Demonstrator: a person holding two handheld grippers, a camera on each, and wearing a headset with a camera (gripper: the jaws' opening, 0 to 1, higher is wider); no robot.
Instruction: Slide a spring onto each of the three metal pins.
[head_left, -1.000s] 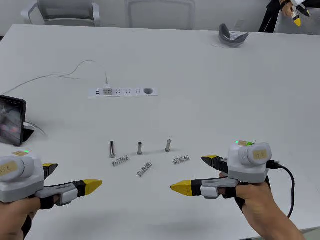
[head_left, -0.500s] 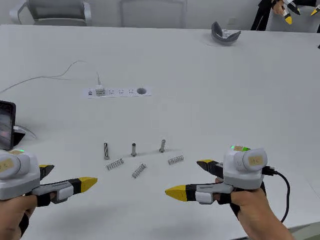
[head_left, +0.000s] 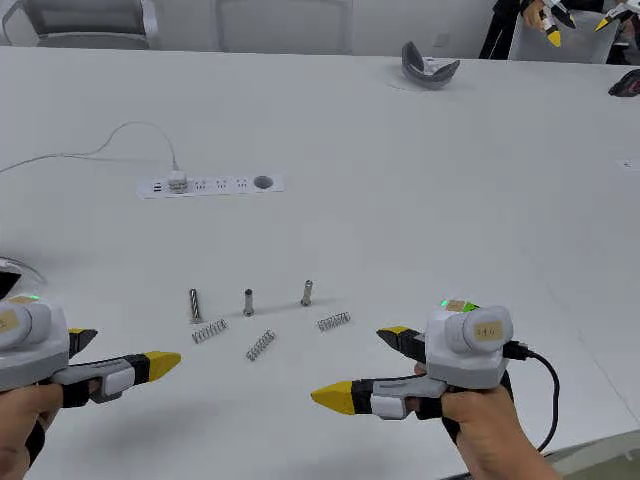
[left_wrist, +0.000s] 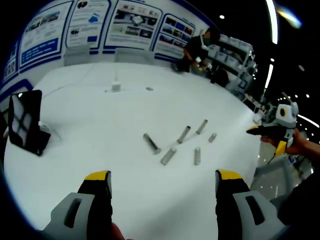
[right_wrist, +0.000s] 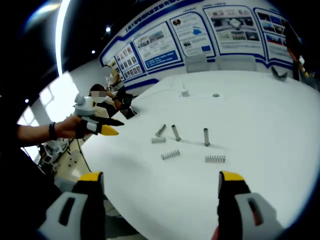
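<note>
The left tongs (left_wrist: 163, 176) rise from the bottom of the frame, with the 2 yellow-tipped jaws wide apart. Above them, near the centre, 3 metal pins (left_wrist: 184, 134) are in a row on the white tabletop (left_wrist: 100, 115). 3 springs (left_wrist: 168, 156) lie just below the pins. A dark tablet (left_wrist: 25, 121) stands at the left edge. At the right edge a hand (left_wrist: 295, 145) holds the right tongs (left_wrist: 264, 139).

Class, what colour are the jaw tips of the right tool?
Yellow, on the right tool; clearest in the head view.
</note>
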